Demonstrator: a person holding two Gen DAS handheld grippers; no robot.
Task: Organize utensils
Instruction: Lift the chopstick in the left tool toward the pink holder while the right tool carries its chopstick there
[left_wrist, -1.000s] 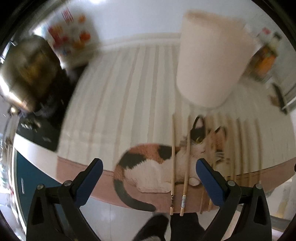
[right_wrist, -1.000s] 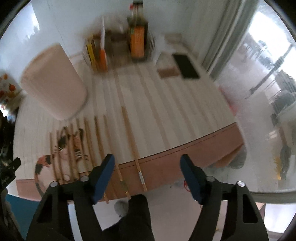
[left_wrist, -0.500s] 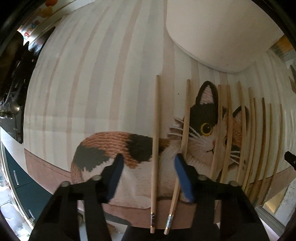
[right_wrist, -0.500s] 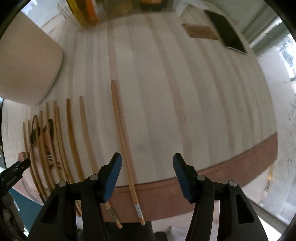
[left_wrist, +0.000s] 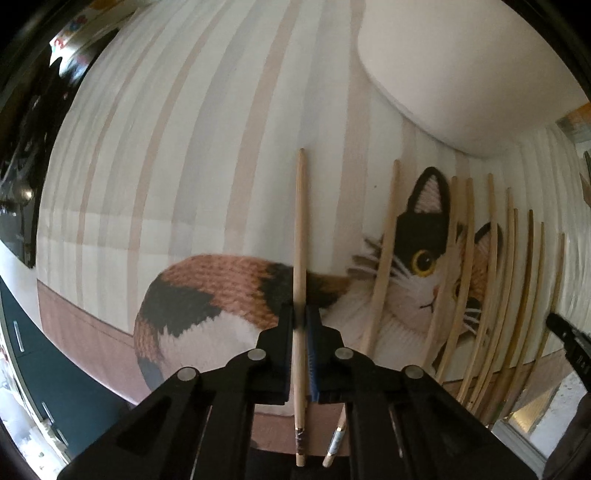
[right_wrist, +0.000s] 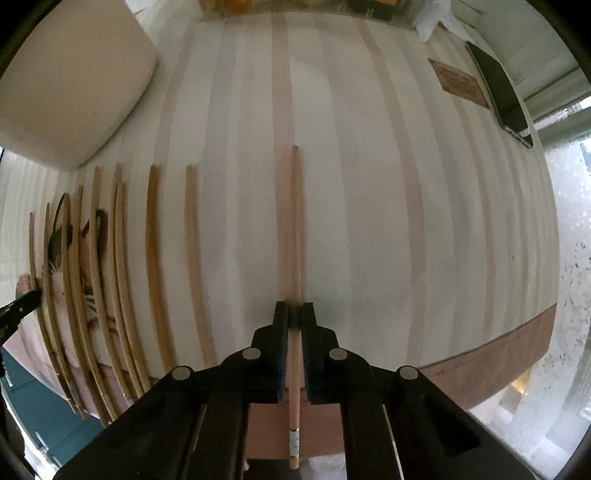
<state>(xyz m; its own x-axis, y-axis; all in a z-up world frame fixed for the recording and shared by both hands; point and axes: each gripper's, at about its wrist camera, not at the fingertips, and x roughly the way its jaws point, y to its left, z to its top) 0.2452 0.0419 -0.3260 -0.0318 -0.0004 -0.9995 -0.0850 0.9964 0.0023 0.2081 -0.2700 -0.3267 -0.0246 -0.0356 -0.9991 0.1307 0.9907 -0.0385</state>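
The left gripper (left_wrist: 303, 325) has just closed on a pale wooden chopstick (left_wrist: 301, 236) lying across the cat picture (left_wrist: 221, 295). Only the right view shows the right gripper (right_wrist: 294, 321) clamping another light wooden chopstick (right_wrist: 294, 221) on the plain striped tablecloth (right_wrist: 369, 184), and a dark phone (right_wrist: 498, 85).

Two hand-held black plastic two-finger grippers, seen from their own wrist cameras.
Left gripper (left_wrist: 302, 321) and right gripper (right_wrist: 294, 317): matte black angular linkage arms, each carrying round silver pivot pins in a row of four; blue pads line the inner finger faces, most visible on the left gripper.
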